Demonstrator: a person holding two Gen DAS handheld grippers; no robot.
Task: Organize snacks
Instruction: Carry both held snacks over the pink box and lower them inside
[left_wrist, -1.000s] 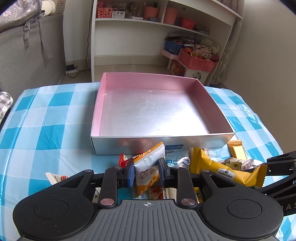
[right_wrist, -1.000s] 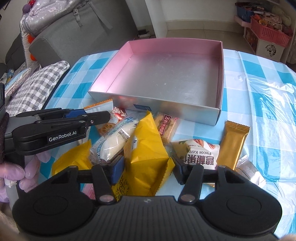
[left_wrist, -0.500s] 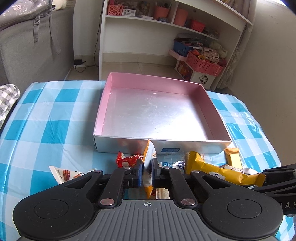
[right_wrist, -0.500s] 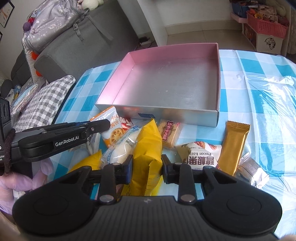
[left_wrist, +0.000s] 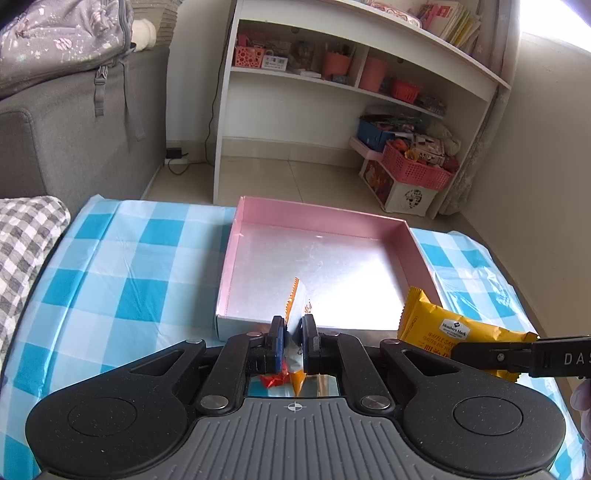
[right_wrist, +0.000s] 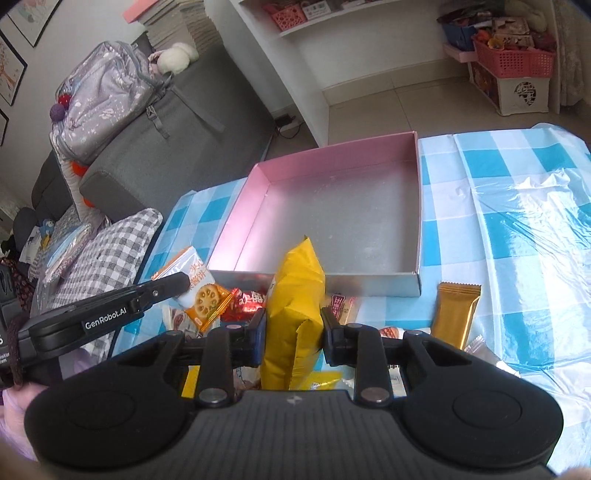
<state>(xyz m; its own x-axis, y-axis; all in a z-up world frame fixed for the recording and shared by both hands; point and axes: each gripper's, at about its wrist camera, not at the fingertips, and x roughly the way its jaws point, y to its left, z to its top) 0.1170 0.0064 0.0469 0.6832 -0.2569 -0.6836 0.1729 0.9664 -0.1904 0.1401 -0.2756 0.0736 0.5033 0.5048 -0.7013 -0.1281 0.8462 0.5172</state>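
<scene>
In the left wrist view, the black left gripper (left_wrist: 294, 334) hides the lower half of the white-and-orange biscuit packet (left_wrist: 297, 306) and most of a crinkled red wrapper (left_wrist: 271, 378). In the right wrist view, the yellow foil snack bag (right_wrist: 295, 314) covers a brown-labelled biscuit pack (right_wrist: 341, 306); small packets below the black right gripper (right_wrist: 293, 332) are too hidden to identify.

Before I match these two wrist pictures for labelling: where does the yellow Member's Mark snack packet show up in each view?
Left wrist view: the yellow Member's Mark packet sits at right of centre, held edge-on by the right gripper coming in from the right.
Right wrist view: the same packet stands at lower centre, clamped between that gripper's fingers.
Shared landmark: the pink-walled box behind it.
</scene>
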